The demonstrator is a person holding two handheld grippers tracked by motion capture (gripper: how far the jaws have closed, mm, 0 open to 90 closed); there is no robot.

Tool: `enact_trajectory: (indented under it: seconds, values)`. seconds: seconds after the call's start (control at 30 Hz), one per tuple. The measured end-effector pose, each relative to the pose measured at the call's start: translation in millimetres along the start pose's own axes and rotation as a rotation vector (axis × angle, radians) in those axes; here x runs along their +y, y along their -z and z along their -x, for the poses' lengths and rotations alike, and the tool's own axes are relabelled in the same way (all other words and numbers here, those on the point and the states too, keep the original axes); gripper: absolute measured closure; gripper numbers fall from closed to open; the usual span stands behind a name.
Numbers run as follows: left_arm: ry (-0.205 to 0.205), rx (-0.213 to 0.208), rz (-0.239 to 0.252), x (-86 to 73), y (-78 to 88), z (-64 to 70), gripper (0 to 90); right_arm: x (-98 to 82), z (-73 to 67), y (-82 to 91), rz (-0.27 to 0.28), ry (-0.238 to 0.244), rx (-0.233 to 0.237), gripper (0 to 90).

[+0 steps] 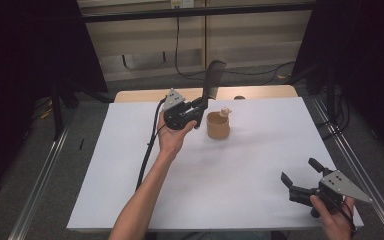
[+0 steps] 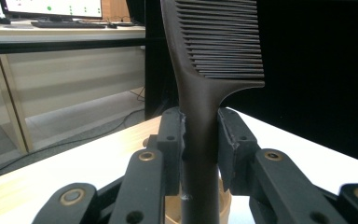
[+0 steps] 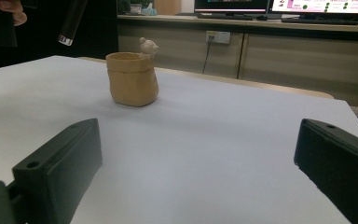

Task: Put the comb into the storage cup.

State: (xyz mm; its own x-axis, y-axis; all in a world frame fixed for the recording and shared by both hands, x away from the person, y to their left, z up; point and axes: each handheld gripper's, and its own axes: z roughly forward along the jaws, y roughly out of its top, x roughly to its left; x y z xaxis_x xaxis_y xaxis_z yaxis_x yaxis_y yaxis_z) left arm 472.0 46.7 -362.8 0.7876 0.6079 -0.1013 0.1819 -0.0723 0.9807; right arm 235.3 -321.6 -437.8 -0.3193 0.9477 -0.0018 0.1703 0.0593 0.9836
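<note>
Comb [image 1: 213, 79] — we see the left tool [image 1: 200, 103] pinching its handle upright, the cup [image 1: 218, 125] at four o'clock — right tool [image 1: 300, 176] spread.

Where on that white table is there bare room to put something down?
Nearly everywhere: the white table is bare left of the forearm, and between the tan cup and the right gripper. It is crowded only at the cup, where the left gripper holds a black comb.

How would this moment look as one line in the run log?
left gripper: shut on comb, upright beside cup | right gripper: open, nothing held, near table corner | cup: upright on table
</note>
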Motion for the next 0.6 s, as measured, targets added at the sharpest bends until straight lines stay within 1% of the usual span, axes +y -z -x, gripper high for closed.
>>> enact_trajectory:
  seconds: [0.1, 0.17, 0.27, 0.33, 0.4, 0.47, 0.6]
  values:
    - [0.004, -0.007, -0.001, 0.7, -3.4, 0.7, 72.8, 0.0, 0.1, -0.1, 0.001, -0.001, 0.001, 0.2]
    - [-0.010, -0.002, -0.004, 0.9, -7.0, 1.4, 72.8, 0.0, 0.0, 0.1, 0.000, -0.002, 0.002, 0.2]
    - [-0.008, -0.007, -0.003, 1.0, -13.4, 3.0, 72.8, 0.2, -0.3, 0.8, 0.003, -0.004, 0.005, 0.2]
    - [-0.010, -0.007, -0.002, 1.6, -17.7, 4.8, 72.8, 0.1, -0.1, 0.7, 0.001, -0.006, 0.006, 0.2]
    - [0.000, -0.015, -0.004, 1.3, -21.1, 7.2, 72.8, 0.1, 0.0, 0.7, 0.002, -0.006, 0.004, 0.2]
    - [-0.011, -0.014, -0.020, 0.4, -25.3, 10.3, 72.8, 0.1, -0.2, 0.7, 0.002, -0.008, 0.006, 0.2]
    - [-0.010, -0.022, -0.013, -0.5, -31.9, 12.9, 72.8, 0.2, -0.4, 1.3, 0.001, -0.009, 0.008, 0.2]
